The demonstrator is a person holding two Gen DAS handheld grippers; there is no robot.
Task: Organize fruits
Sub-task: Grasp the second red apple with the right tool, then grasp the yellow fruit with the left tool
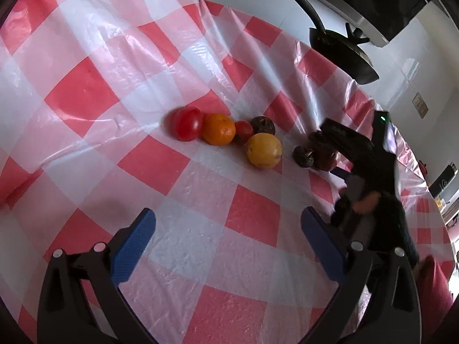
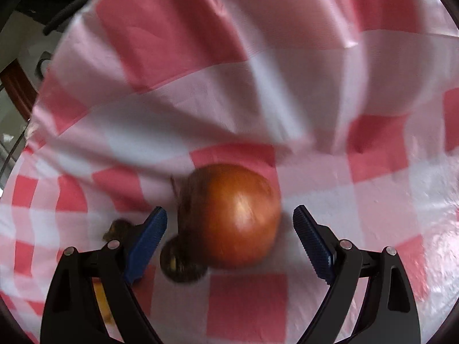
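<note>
Fruits sit in a loose row mid-table on the red-and-white checked plastic tablecloth (image 1: 94,97): large red tomato (image 1: 188,124), round orange mandarin (image 1: 219,129) touching it, small red tomato (image 1: 244,131), dark wrinkled passion fruit (image 1: 262,125) behind that, and yellow-orange citrus (image 1: 264,150) in front. Left gripper (image 1: 228,246) hovers near-side of the row, well apart from it, blue-padded jaws wide, nothing between them. Right gripper (image 2: 229,240) is over at the right end of the row; its jaws are wide too, bracketing a glossy brown-red round fruit (image 2: 238,215) without visible pad contact, though the view is motion-blurred. Second dark round fruit (image 2: 180,263) touches that one at lower left, just beside the left pad (image 2: 146,240). Black frying pan (image 1: 341,48) rests at the far table edge.
</note>
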